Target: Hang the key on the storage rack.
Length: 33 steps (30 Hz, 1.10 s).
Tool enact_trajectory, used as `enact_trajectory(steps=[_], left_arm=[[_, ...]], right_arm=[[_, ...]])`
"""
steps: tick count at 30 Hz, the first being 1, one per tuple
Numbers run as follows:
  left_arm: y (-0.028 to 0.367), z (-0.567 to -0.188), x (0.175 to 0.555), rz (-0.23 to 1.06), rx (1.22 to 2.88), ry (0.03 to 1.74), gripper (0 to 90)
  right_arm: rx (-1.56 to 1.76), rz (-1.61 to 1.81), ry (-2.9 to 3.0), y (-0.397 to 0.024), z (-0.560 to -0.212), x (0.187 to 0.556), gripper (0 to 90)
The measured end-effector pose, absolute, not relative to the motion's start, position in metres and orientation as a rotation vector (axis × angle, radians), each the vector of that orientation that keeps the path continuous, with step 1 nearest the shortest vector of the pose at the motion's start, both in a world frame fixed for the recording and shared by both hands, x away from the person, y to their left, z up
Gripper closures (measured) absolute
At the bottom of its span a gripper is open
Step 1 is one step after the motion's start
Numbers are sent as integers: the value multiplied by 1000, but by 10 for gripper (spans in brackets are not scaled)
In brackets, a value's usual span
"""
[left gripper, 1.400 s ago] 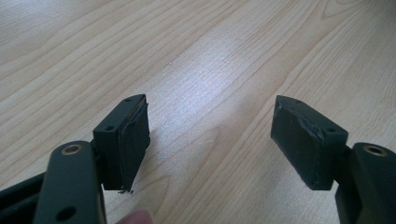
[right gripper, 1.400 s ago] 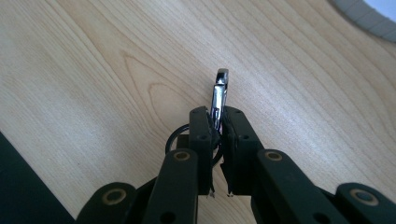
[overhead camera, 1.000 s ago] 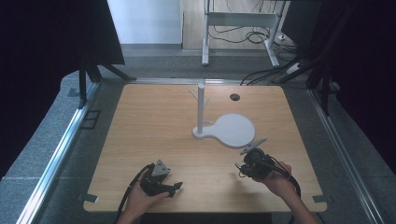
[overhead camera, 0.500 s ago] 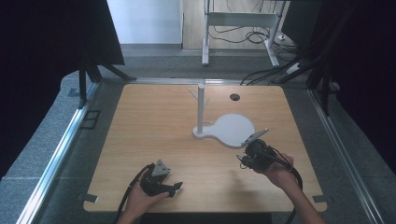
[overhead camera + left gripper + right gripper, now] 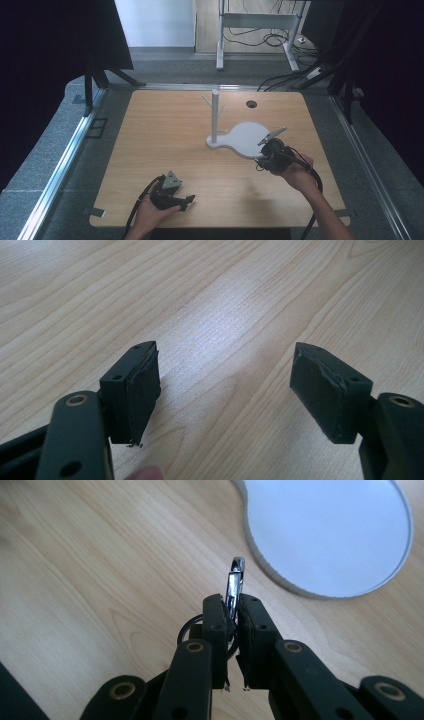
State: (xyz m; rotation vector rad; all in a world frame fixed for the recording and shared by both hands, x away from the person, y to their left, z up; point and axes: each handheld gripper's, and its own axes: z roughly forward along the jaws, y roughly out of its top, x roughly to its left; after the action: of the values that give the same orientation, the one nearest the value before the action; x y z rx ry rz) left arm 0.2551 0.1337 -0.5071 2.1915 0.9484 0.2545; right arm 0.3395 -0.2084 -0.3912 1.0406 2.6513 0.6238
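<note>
Nearest the person, the left gripper [image 5: 187, 201] rests low on the wooden tabletop [image 5: 165, 135], its fingers [image 5: 135, 390] spread wide with nothing between them. Farther out on the right, the right gripper [image 5: 231, 611] is held above the tabletop with its fingers clenched on a metal clip [image 5: 234, 580] with a dark ring hanging under it. Just beyond lies the round white base [image 5: 245, 137] of a stand, its upright pegged post [image 5: 214, 115] rising at the far left end.

obstacle: white peg stand [image 5: 215, 117] on its base [image 5: 245, 139] — mid-table | free: bare table [image 5: 165, 130] left of it
</note>
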Motion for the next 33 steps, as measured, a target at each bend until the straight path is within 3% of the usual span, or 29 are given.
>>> enact_trajectory(steps=[33], left_arm=[[136,-509,256,252,2196,957,285]], right_arm=[[1094,714,2614,-191,-371,401,830]])
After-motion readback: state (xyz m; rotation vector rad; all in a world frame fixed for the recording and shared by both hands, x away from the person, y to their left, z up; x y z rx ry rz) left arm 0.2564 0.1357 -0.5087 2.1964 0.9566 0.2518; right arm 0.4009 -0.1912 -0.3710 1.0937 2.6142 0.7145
